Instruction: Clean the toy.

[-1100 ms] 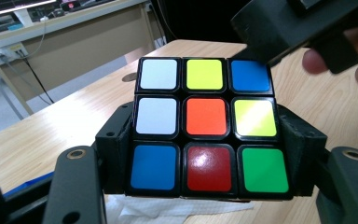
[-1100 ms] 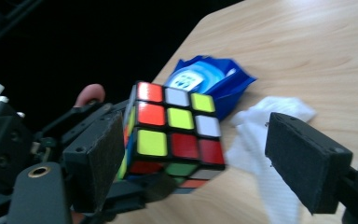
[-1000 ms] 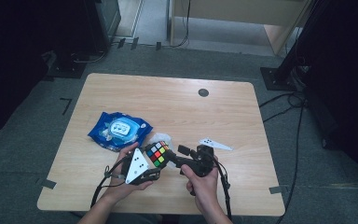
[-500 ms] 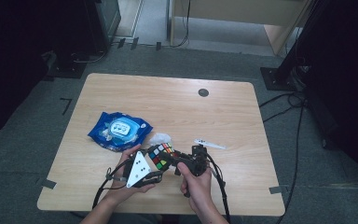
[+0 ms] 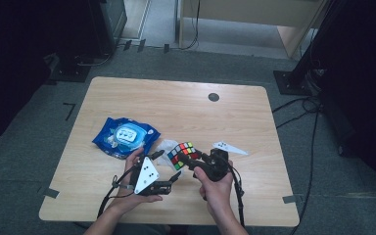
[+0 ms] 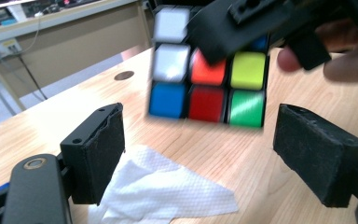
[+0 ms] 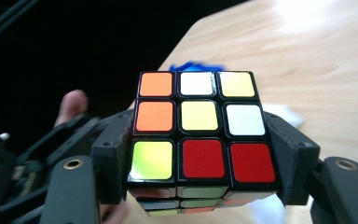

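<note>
A scrambled Rubik's cube [image 5: 182,153] is held just above the wooden table [image 5: 186,112] near its front edge. My right gripper [image 5: 188,158] is shut on it, and in the right gripper view both pads press the sides of the cube [image 7: 200,116] inside my right gripper [image 7: 200,140]. My left gripper [image 5: 168,166] sits just left of the cube; its jaws have just been opening. In the left gripper view the cube [image 6: 205,103] hangs beyond my left gripper [image 6: 205,135], clear of both pads [image 6: 98,144], with the right gripper's jaw across its top.
A blue pack of wet wipes [image 5: 125,137] lies left of the cube, and a white tissue [image 5: 166,147] sits under the grippers. A white three-cornered plate [image 5: 229,148] rests to the right. A dark round grommet [image 5: 214,97] marks the far side.
The left gripper's jaws have spread apart and let go of the cube. The right gripper closed in on the cube and now carries it alone.
</note>
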A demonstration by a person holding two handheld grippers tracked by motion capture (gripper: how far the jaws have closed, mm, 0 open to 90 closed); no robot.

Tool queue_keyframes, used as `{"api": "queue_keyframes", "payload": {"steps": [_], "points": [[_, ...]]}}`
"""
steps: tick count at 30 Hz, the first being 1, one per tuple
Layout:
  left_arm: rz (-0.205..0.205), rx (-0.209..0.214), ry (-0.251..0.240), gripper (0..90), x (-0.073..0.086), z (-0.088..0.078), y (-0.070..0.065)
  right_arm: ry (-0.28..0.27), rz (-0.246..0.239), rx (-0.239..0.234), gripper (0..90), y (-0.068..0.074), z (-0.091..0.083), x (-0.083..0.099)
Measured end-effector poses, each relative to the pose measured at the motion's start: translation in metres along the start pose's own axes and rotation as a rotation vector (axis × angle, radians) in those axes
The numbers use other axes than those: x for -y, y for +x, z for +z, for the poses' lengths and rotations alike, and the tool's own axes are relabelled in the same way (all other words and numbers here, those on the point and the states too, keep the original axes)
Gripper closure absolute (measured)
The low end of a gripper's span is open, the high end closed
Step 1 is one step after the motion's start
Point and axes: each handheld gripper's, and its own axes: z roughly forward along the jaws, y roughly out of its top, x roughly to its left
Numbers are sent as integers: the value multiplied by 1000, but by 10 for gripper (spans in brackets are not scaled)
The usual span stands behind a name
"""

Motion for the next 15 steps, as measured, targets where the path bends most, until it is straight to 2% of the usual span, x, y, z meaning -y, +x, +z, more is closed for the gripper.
{"api": "queue_keyframes", "payload": {"steps": [3,5,6,8,10,12,15], "points": [[-12,-27,25,161,1,-5,8,-39,-73,100,344,-6,-6,-8],[-36,-50,55,161,2,-10,18,-57,-146,178,344,-10,-6,-11],[-51,-57,61,161,3,-11,22,-59,-167,221,344,-14,-5,-13],[-78,-87,74,161,6,-18,31,-60,-178,252,344,-20,-1,-15],[-102,-107,86,161,9,-27,39,-56,-229,325,344,-26,5,-16],[-100,-137,97,161,14,-37,44,-41,-269,381,344,-33,14,-16],[-105,-163,115,161,21,-51,50,-12,-289,435,344,-43,24,-15]]}}
